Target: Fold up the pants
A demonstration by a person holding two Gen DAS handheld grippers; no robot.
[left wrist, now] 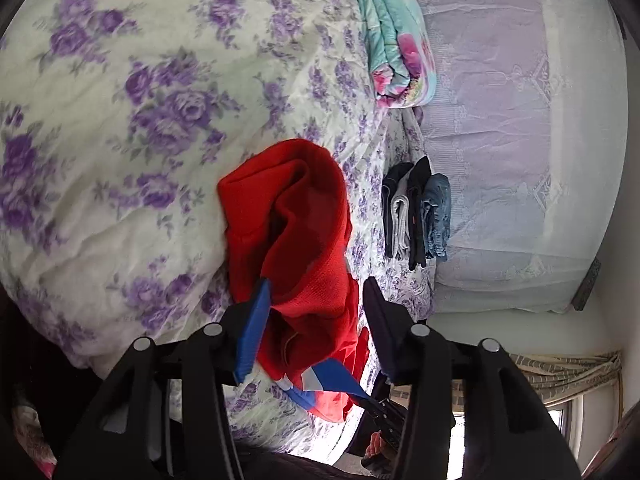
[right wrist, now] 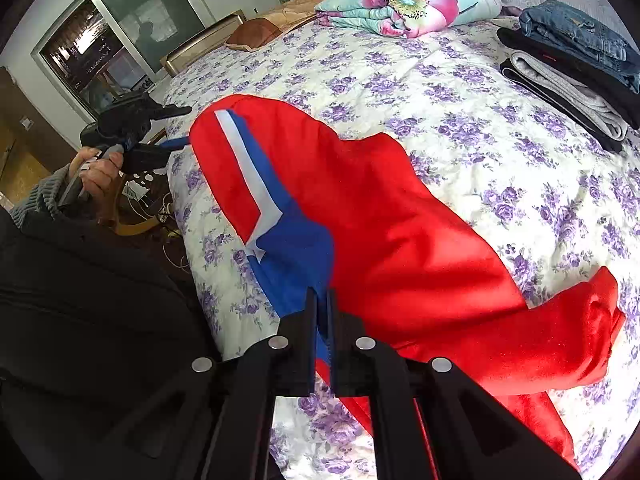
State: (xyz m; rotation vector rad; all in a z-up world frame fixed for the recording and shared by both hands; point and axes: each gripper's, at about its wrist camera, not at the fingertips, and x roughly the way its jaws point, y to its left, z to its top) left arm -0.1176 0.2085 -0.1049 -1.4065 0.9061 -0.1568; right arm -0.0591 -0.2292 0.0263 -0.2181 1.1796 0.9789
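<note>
The red pants (right wrist: 400, 240) with a blue and white side stripe (right wrist: 256, 184) lie spread on the floral bed cover (right wrist: 460, 92). My right gripper (right wrist: 323, 300) is shut on the blue edge of the pants near the bed's front edge. My left gripper (left wrist: 316, 288) is open, its blue and black fingers on either side of bunched red pants (left wrist: 292, 216) fabric. The left gripper also shows in the right wrist view (right wrist: 176, 128), at the far end of the pants by the bed edge.
A stack of folded pants (right wrist: 572, 68), denim on top, sits at the back right of the bed, also in the left wrist view (left wrist: 416, 212). A folded floral quilt (right wrist: 408, 4) lies at the head. A window (right wrist: 120, 28) and a chair are beyond the bed.
</note>
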